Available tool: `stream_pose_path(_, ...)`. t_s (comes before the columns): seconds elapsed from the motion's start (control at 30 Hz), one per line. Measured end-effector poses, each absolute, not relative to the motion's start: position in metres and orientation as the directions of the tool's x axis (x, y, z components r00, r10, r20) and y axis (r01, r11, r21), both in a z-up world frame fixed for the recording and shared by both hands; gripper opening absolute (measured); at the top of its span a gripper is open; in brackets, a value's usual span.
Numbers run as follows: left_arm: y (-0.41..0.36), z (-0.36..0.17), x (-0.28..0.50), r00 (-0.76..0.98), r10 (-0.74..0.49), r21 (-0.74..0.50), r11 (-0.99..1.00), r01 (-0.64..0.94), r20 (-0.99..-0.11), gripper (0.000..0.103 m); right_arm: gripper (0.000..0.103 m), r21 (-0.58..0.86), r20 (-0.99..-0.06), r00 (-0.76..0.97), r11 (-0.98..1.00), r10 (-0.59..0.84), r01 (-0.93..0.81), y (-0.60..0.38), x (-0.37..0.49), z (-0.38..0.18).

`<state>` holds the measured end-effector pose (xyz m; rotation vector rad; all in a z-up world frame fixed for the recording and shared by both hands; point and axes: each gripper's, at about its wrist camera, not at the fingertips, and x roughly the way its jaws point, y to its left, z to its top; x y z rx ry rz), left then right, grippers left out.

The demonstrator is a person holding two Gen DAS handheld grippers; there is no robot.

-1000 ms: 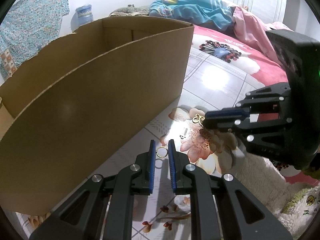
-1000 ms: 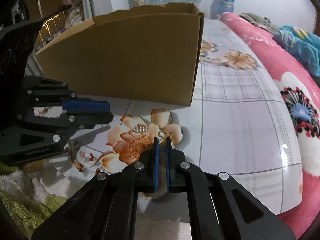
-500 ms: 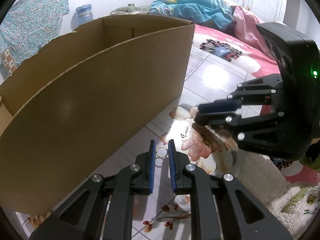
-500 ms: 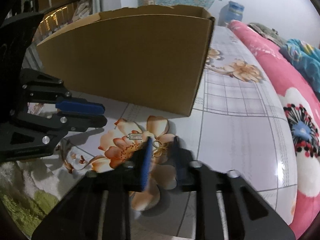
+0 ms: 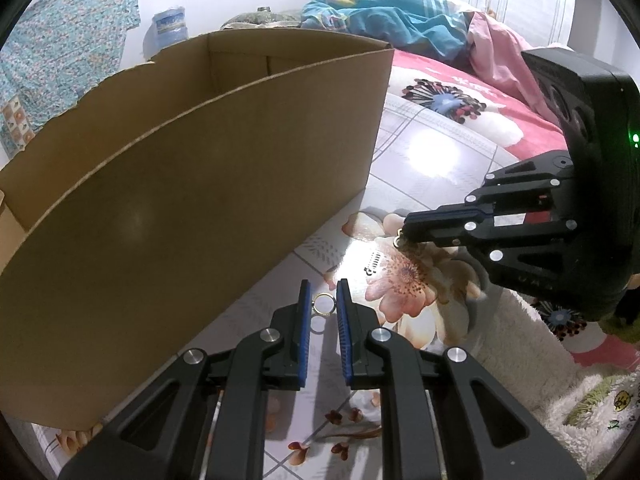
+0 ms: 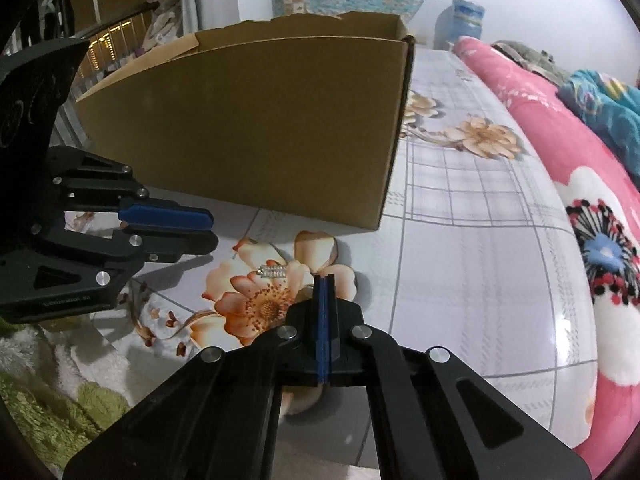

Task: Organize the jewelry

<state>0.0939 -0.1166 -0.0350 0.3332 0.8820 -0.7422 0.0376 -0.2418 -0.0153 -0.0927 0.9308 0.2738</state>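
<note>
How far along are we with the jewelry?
Done: can't tell, the inside of the cardboard box is hidden. In hand: left claw holds a gold ring; right claw is shut on a small gold piece. To do: box both, plus the silver piece lying on the floral mat.

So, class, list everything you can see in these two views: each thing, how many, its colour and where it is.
cardboard box: one, brown, open-topped, standing on the mat
gold ring: one, gold, pinched just above the mat, beside the box
gold charm: one, gold, pinched over the mat's orange flower
silver piece: one, silver, lying on that flower
floral mat: one, pale lilac, under everything
blanket: one, pink floral, along the mat
water bottle: one, blue, by the wall
left gripper: one, black, blue-padded fingers shut on the gold ring
right gripper: one, black, fingers shut on the gold charm
</note>
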Motion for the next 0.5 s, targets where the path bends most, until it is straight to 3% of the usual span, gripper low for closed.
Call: stream_pose_path(0.5, -0.113, -0.031, 0.089, 0.421, -0.453, -0.031, 0.708, 0.706, -0.786, 0.012, 0.002, 0.020, -0.815, 0.557, 0.968, 0.160, -0.248, -0.240, 0.041, -0.018)
